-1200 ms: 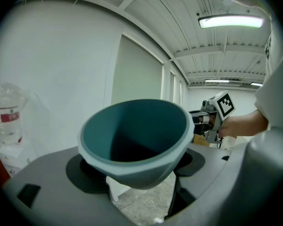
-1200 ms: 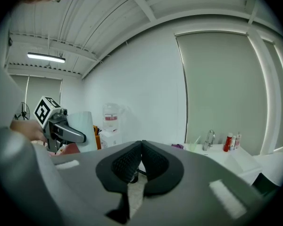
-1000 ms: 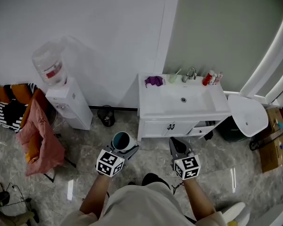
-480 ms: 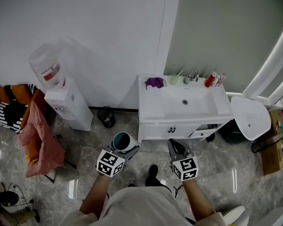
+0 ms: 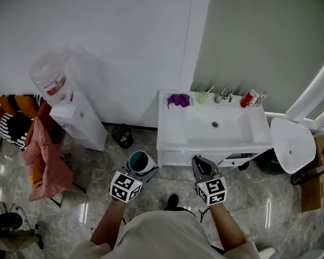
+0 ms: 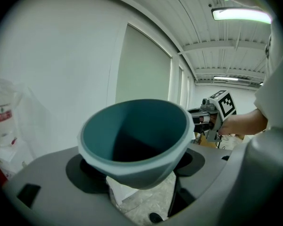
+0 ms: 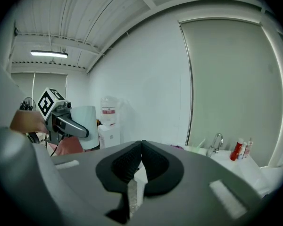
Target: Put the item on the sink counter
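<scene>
Grey tiled floor [image 5: 92, 198] spread below, and over it the teal cup [image 5: 140, 161] sat pinched in the left hand-held gripper [image 5: 144, 170], whose jaws stood wide around the cup's body, apart from the white sink bench [image 5: 170, 131]. Beside it, the right hand-held gripper [image 5: 200, 164] had its jaws pressed together on nothing. Along the bench's back edge lay a purple cloth [image 5: 178, 99], a faucet [image 5: 224, 94] and a red bottle [image 5: 249, 98]. Left of the bench stood a water dispenser [image 5: 75, 120].

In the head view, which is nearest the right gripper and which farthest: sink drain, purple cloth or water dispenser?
1. Sink drain, just ahead of the right gripper.
2. Purple cloth, back left of the counter.
3. Water dispenser, far off to the left.
</scene>
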Demonstrator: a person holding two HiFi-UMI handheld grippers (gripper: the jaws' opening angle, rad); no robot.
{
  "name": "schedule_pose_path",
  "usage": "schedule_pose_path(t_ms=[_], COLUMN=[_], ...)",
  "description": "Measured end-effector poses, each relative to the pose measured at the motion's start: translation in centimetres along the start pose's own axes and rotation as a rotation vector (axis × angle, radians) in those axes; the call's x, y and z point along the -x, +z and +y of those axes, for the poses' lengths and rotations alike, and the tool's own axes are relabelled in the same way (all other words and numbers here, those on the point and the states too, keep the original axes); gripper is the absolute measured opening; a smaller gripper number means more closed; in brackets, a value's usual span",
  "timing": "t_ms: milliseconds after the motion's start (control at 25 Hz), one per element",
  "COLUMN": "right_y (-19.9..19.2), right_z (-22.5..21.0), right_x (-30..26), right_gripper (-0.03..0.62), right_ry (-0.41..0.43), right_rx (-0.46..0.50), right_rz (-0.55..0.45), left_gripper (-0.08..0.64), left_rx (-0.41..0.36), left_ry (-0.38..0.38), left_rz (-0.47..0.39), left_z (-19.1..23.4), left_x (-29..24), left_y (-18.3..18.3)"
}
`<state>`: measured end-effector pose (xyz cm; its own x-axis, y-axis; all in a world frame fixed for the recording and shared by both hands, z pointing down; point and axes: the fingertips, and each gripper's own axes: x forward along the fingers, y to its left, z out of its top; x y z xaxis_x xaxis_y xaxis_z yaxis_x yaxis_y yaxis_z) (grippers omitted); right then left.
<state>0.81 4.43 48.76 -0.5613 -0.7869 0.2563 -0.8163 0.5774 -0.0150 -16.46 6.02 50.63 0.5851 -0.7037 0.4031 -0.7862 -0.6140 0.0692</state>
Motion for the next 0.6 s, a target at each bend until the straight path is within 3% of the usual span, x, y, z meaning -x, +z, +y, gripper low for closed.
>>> schedule_pose_path(t_ms=[600], right_y=[-1.9], right_z=[-10.0], right_x=[-3.3], right_gripper=[0.011], right_ry=[0.081], right_rx=[-0.026], right_rz=[0.033], left_gripper=[0.380], left_rx=[0.041], left_ry=[0.082], left_rz=[0.026], left_z=[-0.1], left_x=[-9.0], left_y=[1.9])
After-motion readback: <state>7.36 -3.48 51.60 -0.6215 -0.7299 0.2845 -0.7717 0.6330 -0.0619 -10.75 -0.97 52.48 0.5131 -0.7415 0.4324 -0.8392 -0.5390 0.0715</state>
